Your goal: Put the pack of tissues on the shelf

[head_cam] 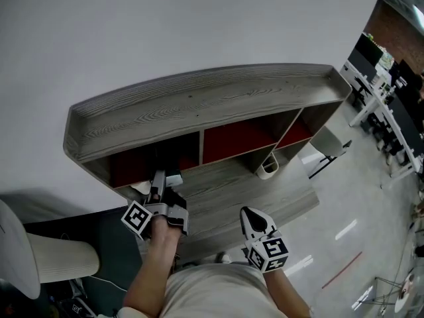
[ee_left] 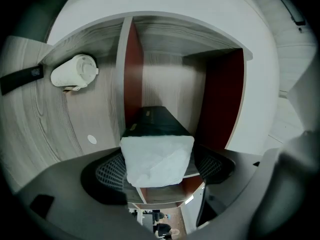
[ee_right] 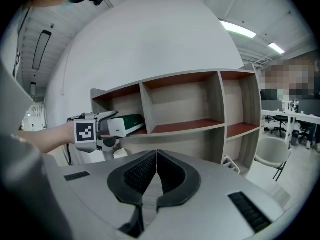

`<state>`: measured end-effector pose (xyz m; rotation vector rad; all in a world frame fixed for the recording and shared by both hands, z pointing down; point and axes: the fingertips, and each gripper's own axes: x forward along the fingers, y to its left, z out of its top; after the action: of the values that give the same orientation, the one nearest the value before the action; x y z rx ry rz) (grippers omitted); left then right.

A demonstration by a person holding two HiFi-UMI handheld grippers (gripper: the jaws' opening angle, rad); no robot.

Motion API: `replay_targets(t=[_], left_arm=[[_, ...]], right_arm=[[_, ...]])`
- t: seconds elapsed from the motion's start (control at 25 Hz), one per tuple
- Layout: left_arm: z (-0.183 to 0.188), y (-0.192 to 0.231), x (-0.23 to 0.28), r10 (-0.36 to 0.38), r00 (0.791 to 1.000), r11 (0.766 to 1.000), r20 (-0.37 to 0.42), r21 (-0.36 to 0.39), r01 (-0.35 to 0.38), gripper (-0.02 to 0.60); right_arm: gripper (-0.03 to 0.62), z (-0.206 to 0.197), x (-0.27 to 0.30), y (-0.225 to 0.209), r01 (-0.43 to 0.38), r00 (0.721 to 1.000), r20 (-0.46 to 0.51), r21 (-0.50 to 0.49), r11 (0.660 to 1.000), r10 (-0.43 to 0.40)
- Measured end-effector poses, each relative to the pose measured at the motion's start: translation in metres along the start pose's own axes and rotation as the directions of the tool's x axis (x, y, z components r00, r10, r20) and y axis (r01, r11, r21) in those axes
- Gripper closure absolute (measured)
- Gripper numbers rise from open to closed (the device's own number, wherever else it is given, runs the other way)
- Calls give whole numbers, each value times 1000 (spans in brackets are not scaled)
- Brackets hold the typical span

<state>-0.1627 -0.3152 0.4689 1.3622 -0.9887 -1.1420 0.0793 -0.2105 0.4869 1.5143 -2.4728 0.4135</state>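
white-ended pack of tissues (ee_left: 157, 146) rests inside the shelf (head_cam: 199, 101); left tool (ee_left: 159, 160) parted, so back straight out; right tool (ee_right: 156, 156) pressed together.

Your left claw (head_cam: 161, 176) was a grey-and-white tool that carried a marker cube (head_cam: 138, 218) printed with black-and-white squares. Your right claw (head_cam: 248, 212) was white with black inner faces and bore a second marker cube (head_cam: 270, 252) of the same kind. Seen from its own camera, the right one had a smooth grey housing (ee_right: 225, 184), black pads (ee_right: 172, 176) with a fine mesh texture, and short black slots (ee_right: 248, 210) set into the shell. You wore a pale cream garment (head_cam: 212, 293).
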Motion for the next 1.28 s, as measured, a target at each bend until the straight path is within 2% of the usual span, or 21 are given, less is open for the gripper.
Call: replay_targets(t=[0.32,0.48,0.6,0.64,0.72,0.92,1.28], left_arm=[[-18,1,-16,-13,994,995,-108,99,24,149],[-18,6,-32,-5,991,993,-135,117,21,149],[-12,19,-43,32,990,993,-140,116,-16,156],[-10,23,-46,39,990,994,-135,104,-25,184],[-5,26,-48,30,992,996,-124,91,-19,295],[-7,21,-37,15,988,990,-156,141,7,348],[-37,24,-9,10,970,994,-242,111,17,353]], right_arm=[[565,-2,1,0,-10,1000,-7,4,1000,10],[565,-5,6,10,-38,999,-15,-1,999,38],[565,-9,9,16,-55,998,-25,-4,998,55],[565,-10,9,17,-59,998,-28,-4,998,59],[565,-11,10,19,-64,997,-32,-4,998,63],[565,-14,7,19,-58,998,-32,-1,998,58],[565,-17,-8,-2,6,1000,-28,19,1000,-5]])
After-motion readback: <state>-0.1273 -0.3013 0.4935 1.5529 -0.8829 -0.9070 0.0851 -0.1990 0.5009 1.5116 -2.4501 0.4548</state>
